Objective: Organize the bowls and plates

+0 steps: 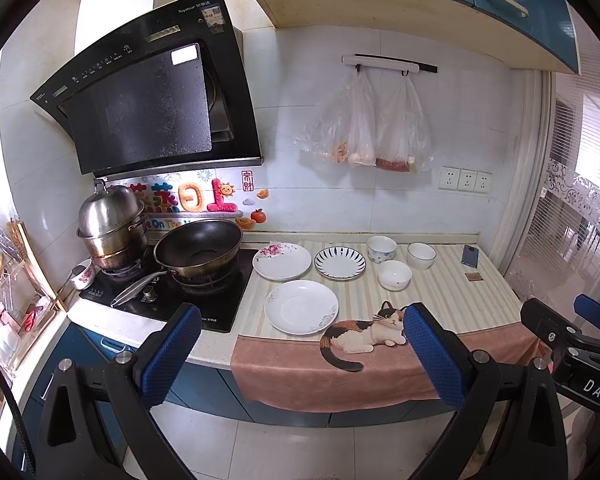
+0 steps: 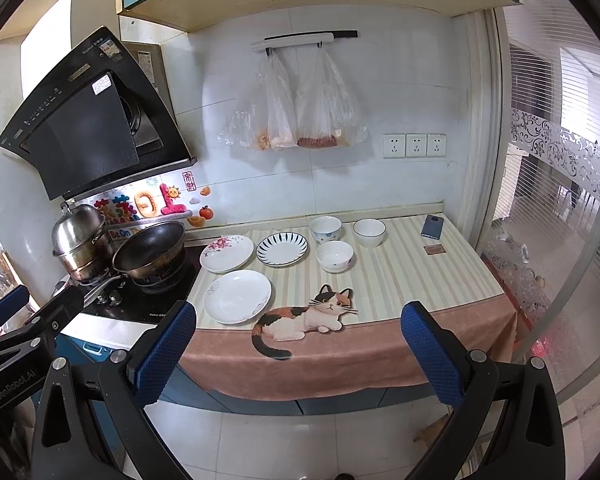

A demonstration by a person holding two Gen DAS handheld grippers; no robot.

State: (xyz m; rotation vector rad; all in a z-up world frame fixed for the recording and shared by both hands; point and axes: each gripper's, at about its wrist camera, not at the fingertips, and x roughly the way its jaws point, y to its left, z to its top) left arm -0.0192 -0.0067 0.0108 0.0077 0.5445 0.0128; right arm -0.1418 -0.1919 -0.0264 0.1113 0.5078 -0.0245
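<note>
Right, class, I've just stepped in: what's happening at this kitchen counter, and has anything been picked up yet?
Nothing is picked up yet. A person holds the left gripper and the right gripper open, back from the counter, over the floor. On the striped mat lie three separate plates: a plain white plate nearest, a floral plate and a blue-striped plate behind it. Three bowls stand apart to their right. Nothing is stacked.
</note>
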